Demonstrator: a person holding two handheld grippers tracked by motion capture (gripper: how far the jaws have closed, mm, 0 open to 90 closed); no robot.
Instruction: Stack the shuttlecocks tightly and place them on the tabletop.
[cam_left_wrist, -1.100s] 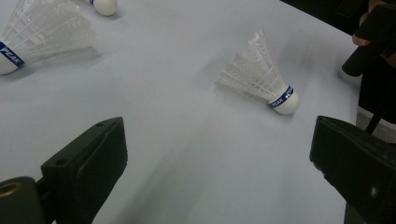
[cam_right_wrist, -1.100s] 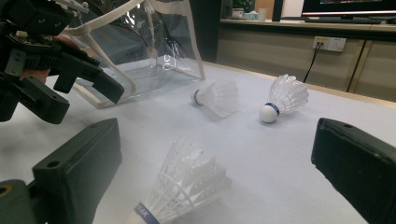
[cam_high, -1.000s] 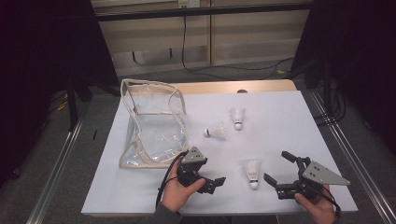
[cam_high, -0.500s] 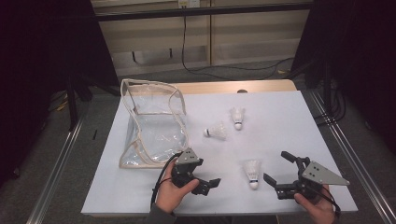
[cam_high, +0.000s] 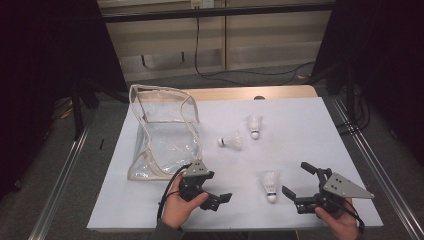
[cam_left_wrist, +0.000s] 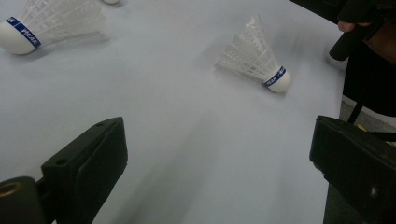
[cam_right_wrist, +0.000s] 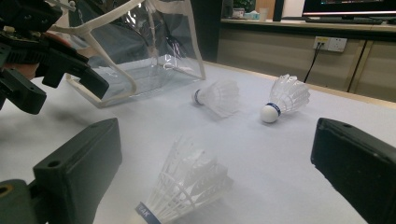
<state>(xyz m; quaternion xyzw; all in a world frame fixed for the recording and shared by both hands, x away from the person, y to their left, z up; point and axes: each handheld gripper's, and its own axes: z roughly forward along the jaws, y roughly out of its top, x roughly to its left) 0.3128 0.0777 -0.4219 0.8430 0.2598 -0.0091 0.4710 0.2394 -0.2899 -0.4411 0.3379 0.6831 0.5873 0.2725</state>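
On the white table (cam_high: 320, 125), three white feathered shuttlecocks are lying: nearest shuttlecock (cam_high: 270, 184) between both grippers, left gripper (cam_high: 216, 200) and right gripper (cam_high: 300, 181), each standing jaws apart, empty.

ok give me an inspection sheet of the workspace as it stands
surface: white table top, wooden strip along the far edge.
job's things: three white shuttlecocks lie on their sides; nearest shuttlecock in front of the right gripper, middle shuttlecock, far shuttlecock. clear bag at the left, mouth open.
clutter: nothing seen.
grippers: left gripper open, beside the bag's near edge, holding nothing; right gripper open, jaws toward the nearest shuttlecock, apart from it.
cables: black gripper cable loops by the left hand; black floor cable runs beyond the table.
surroundings: dark curtains, metal rails, wall socket.
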